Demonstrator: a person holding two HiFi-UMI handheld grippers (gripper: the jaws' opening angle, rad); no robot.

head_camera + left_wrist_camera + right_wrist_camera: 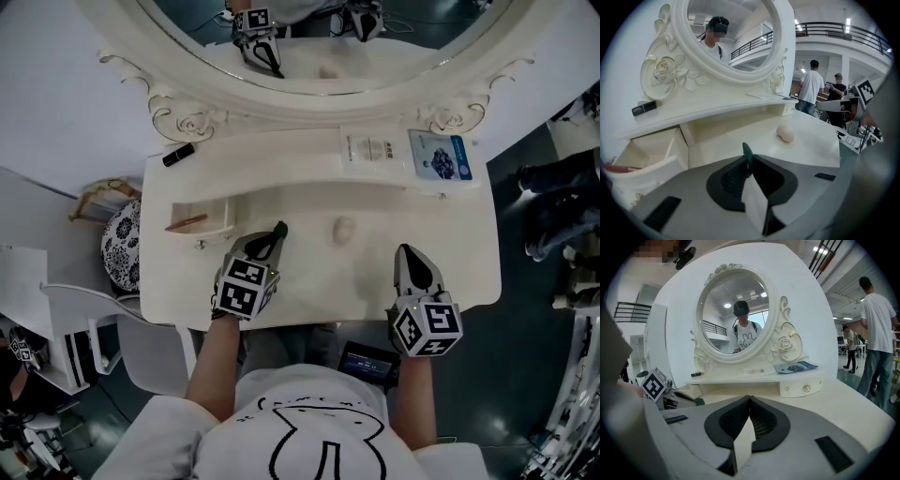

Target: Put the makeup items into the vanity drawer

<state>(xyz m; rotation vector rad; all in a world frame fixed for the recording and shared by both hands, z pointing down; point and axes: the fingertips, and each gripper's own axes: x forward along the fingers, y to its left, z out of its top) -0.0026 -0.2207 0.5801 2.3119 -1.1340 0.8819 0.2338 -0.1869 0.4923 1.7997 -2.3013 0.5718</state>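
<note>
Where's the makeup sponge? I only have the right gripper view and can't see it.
Observer: The makeup sponge lies on the tabletop, right of the left gripper, untouched.
Operator: Is that gripper holding anything?
Observer: No. The left gripper view shows its jaws together, nothing between them.
Operator: Where does the sponge go?
Observer: The left drawer is pulled open; a slim pinkish item lies inside.

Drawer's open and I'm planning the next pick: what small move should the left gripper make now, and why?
Probably open the left gripper and ease right toward the beige puff: its jaws are together, and the puff lies loose on the tabletop nearby.
</note>
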